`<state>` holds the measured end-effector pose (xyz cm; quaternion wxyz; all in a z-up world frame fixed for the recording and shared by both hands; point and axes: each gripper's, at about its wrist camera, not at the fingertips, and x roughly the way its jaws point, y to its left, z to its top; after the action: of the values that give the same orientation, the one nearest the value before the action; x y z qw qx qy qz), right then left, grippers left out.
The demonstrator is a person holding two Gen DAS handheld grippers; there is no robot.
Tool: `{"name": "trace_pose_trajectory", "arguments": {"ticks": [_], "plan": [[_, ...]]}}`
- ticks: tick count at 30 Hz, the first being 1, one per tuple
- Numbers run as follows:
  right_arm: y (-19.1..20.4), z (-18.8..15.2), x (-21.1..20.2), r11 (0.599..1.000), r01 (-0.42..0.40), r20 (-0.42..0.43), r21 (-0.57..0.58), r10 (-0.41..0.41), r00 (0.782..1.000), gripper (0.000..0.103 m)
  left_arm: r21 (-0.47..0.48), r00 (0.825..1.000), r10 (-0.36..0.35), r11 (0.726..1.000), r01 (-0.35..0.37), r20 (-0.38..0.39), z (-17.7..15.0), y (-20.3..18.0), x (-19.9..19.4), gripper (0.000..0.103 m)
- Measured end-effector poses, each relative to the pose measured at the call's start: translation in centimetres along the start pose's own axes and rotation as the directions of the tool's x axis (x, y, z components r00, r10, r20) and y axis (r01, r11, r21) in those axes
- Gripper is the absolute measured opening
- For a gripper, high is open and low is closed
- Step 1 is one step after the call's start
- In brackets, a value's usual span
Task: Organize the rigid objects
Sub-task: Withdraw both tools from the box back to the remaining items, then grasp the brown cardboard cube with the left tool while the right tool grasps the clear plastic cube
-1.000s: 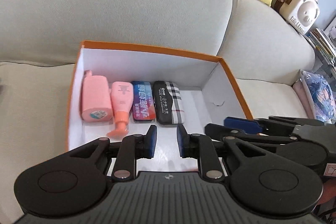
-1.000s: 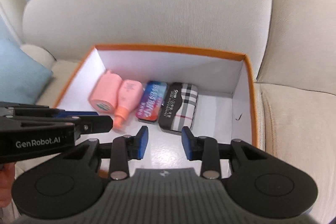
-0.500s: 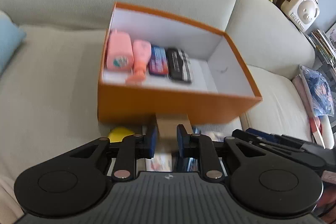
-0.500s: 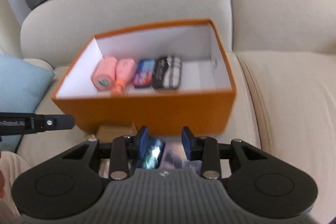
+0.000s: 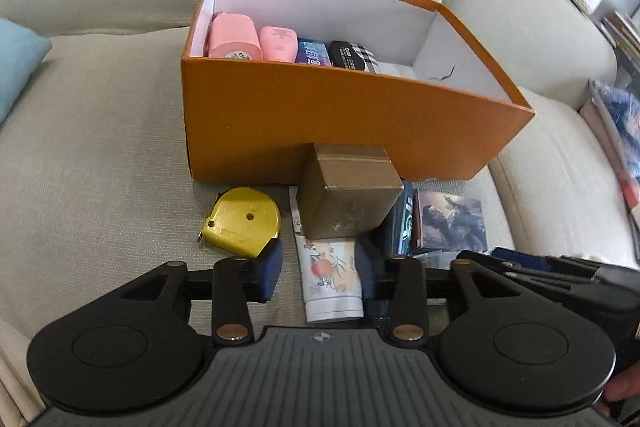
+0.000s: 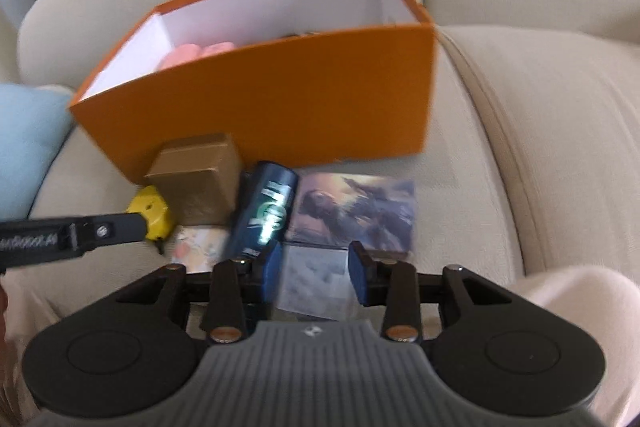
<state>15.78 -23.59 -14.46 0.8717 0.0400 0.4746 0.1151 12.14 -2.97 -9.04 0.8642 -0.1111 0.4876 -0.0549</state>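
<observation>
Sofa cushion: loose items wait before my orange box. Left gripper jaws opening around the floral tube; right gripper, jaws opening, empty, over a card.

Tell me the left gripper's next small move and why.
Probably lower the left gripper straight onto the white floral tube. Its jaws are opening, the tube lies between the fingers with nothing pressed yet, and it sits outside the orange box, where four items are already lined up.
</observation>
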Motion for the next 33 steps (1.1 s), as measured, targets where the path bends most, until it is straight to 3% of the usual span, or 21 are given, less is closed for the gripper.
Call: {"name": "trace_pose_trajectory", "arguments": {"ticks": [6,11,14,18,21,24,28,33], "plan": [[0.9,-0.2,1.2,0.998,0.021,-0.064,-0.060,-0.025,0.998,0.065,0.023,1.000,-0.001,1.000,0.001,-0.011,-0.4,-0.5,0.2,0.051],[1.6,-0.4,2.1,0.992,0.067,-0.109,-0.105,-0.078,0.991,0.062,0.054,1.000,-0.003,0.999,0.003,0.011,-0.4,-1.0,-0.1,0.061],[1.4,-0.5,1.9,0.995,0.054,-0.100,-0.089,-0.062,0.993,0.051,0.060,0.999,-0.001,0.998,-0.001,0.032,-0.2,-1.4,-0.3,0.066],[1.0,-0.7,0.2,0.997,0.044,-0.028,-0.063,-0.046,0.999,0.050,0.076,0.998,0.011,0.997,-0.015,0.056,0.1,-2.2,-0.5,0.082],[0.6,-1.0,-1.9,0.999,0.003,0.090,-0.037,0.000,0.996,0.049,0.063,0.997,0.040,0.997,-0.044,0.064,0.6,-2.6,0.0,0.085],[-0.6,-0.9,-3.0,0.999,0.004,0.167,0.050,-0.012,0.986,0.049,0.029,0.997,0.064,0.997,-0.065,0.037,1.2,-2.8,1.1,0.086],[-2.1,-0.4,-2.6,0.985,0.006,0.208,0.171,-0.043,0.977,0.049,0.044,0.994,0.111,0.993,-0.112,0.020,1.1,-3.5,2.6,0.086],[-2.2,-0.1,-1.1,0.984,0.000,0.178,0.179,-0.032,0.983,0.050,0.078,0.987,0.153,0.985,-0.157,0.046,1.1,-4.7,3.7,0.086]]}}
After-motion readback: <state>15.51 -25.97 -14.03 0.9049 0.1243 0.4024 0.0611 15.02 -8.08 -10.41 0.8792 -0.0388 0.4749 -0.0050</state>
